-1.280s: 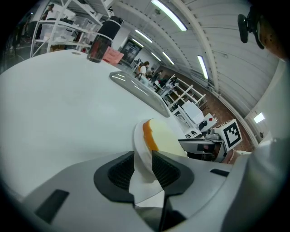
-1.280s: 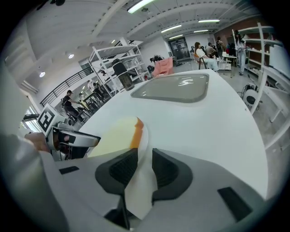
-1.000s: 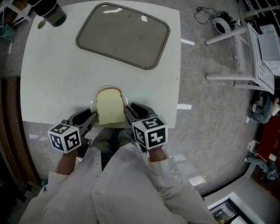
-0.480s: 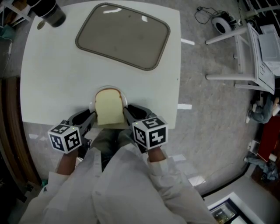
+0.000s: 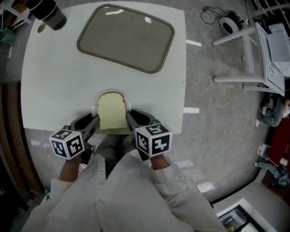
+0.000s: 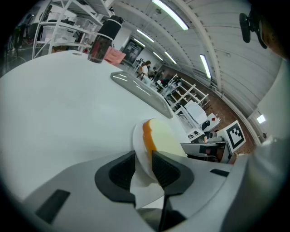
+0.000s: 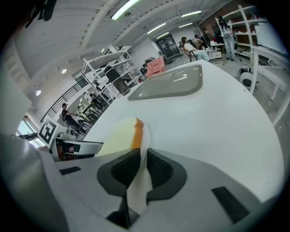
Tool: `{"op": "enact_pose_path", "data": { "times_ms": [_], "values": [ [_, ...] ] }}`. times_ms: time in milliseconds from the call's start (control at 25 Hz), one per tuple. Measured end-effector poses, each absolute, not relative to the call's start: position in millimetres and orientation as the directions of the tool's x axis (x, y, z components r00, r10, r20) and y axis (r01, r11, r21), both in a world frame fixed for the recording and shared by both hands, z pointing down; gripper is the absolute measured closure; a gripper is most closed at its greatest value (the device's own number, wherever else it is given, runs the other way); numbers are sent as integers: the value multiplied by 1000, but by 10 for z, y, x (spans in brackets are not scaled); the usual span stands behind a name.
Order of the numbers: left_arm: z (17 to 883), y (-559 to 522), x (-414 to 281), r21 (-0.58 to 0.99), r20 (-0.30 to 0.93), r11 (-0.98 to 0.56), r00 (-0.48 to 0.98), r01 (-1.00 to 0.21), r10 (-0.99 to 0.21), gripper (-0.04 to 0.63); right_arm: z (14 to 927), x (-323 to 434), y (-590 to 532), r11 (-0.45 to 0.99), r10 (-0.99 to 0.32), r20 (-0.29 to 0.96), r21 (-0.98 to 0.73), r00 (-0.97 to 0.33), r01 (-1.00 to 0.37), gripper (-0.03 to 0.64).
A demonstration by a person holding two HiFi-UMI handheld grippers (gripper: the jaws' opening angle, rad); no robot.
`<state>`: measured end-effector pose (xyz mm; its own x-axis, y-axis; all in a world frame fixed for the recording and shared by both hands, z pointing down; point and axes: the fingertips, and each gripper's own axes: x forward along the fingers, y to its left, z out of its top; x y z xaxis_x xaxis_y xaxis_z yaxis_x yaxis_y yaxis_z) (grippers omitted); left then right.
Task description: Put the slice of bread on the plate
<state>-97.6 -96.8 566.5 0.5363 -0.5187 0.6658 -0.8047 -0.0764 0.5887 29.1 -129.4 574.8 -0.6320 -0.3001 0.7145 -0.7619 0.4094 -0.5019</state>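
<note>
Fingers [image 6: 118, 174] of left gripper [image 6: 143, 161] clenched on plate [image 6: 137, 144] rim, at near edge of tabletop [image 5: 54, 86]. Right gripper [image 7: 142, 159] likewise clamped on the opposite rim. 2 grippers, 1 plate between them. On the plate, bread [image 5: 112, 112] lies flat, rounded crust end pointing away from the person, covering most of it. Grey tray [image 5: 126, 36] well apart at far side; dark bottle [image 5: 49, 13] at far left corner
</note>
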Motion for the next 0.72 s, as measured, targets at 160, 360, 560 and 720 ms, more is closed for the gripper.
{"op": "enact_pose_path", "data": {
  "times_ms": [160, 360, 560, 720],
  "values": [
    [5665, -984, -965, 591, 667, -76, 539, -803, -515, 491, 5753, 310, -1276, 388, -284, 716, -523, -638, -759, 561],
    [5622, -1018, -956, 580, 669, -85, 533, -810, -518, 489, 5717, 322, -1256, 379, -283, 715, -529, -640, -759, 563],
    [5588, -1068, -980, 568, 671, -100, 530, -817, -519, 491, 5671, 309, -1245, 387, -277, 702, -543, -656, -745, 563],
    [5515, -1091, -1002, 556, 667, -100, 515, -825, -538, 489, 5592, 288, -1265, 386, -290, 679, -562, -674, -732, 563]
  ]
}}
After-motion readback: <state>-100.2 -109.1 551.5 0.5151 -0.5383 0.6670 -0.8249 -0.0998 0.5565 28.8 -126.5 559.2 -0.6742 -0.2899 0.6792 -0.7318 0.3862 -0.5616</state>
